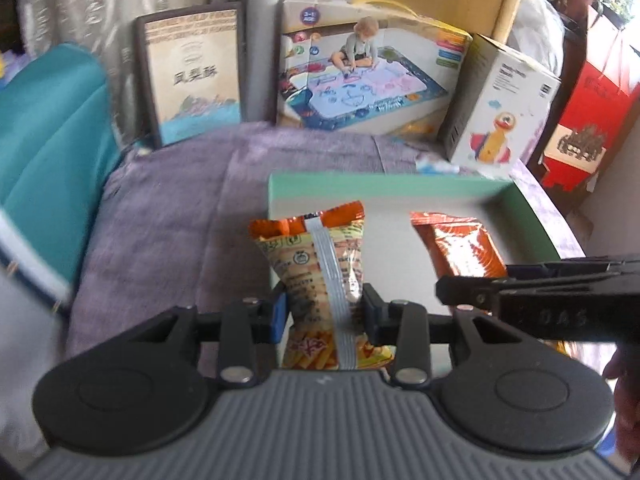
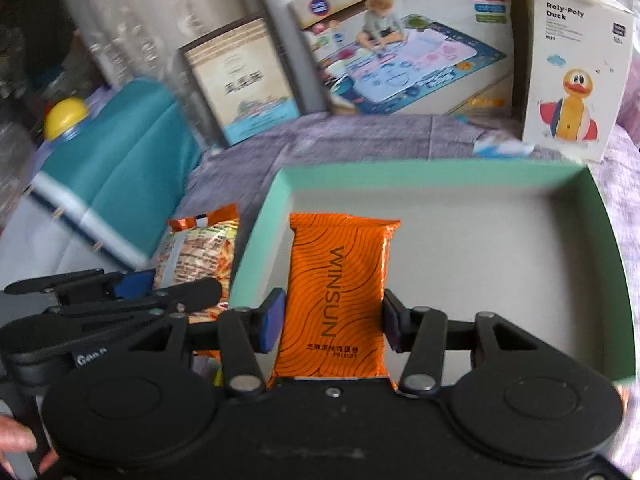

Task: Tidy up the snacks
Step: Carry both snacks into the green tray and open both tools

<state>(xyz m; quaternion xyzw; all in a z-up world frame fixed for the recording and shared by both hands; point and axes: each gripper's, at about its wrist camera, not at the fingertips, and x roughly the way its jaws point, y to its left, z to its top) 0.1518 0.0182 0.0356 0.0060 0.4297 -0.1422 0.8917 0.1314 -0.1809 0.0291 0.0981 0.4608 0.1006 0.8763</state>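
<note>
Left wrist view: the left gripper [image 1: 325,314] has its jaws clamped on a chip bag [image 1: 320,276], seam side up, held above the near left corner of the green tray [image 1: 384,186]. The right gripper [image 1: 532,300] enters from the right, carrying an orange packet [image 1: 460,244] over the tray floor. The tray sits on a purple cloth [image 1: 180,200].

Right wrist view: the right gripper [image 2: 330,322] has its jaws clamped on the orange packet [image 2: 340,300], held over the tray's [image 2: 440,172] left part. The left gripper [image 2: 132,292] holds the chip bag [image 2: 200,248] just outside the tray's left wall. Boxes [image 2: 576,64] stand along the cloth's [image 2: 380,136] far edge.
</note>
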